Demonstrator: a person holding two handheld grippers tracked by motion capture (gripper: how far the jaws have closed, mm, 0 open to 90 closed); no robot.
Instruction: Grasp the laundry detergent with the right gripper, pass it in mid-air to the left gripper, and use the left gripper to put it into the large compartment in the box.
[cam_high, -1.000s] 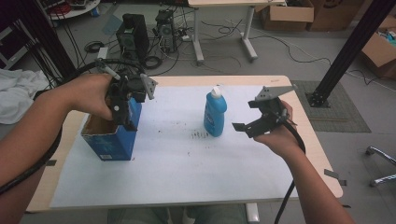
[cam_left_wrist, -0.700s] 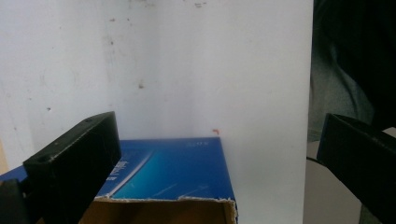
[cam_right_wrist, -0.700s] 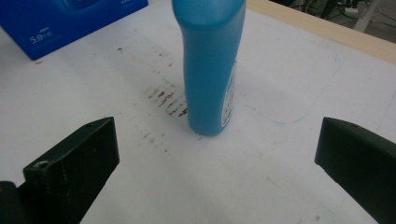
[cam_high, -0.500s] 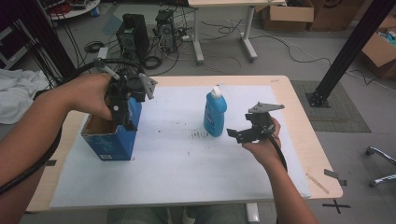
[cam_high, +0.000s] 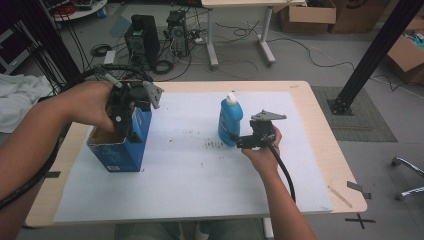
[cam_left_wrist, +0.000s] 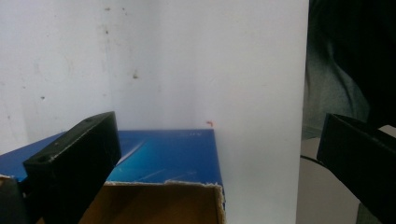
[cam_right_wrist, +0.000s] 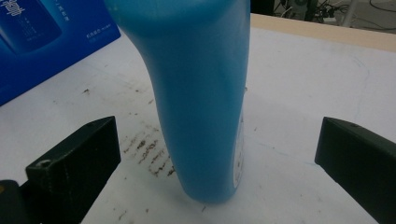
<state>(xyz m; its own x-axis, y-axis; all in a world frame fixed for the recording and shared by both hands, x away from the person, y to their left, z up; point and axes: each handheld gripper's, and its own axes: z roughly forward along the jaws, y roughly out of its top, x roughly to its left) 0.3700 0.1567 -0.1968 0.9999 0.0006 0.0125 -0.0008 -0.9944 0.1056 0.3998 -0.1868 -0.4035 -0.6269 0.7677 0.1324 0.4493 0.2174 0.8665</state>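
Blue bottle (cam_high: 230, 122) — upright on white-sheeted tabletop (cam_high: 200, 170), well right of open blue box (cam_high: 120, 145). Right gripper (cam_high: 239, 141) at bottle's base, jaws wide, bottle between, untouched. Left gripper (cam_high: 124, 120) over box, jaws wide. Step judged: reach-to-grasp — next, closing on bottle.

Cardboard boxes (cam_high: 306, 15) and computer towers (cam_high: 142, 32) on the floor

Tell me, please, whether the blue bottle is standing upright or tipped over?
Upright: the blue bottle stands on its base on the white mat, white cap on top, between the right tool's open jaws.
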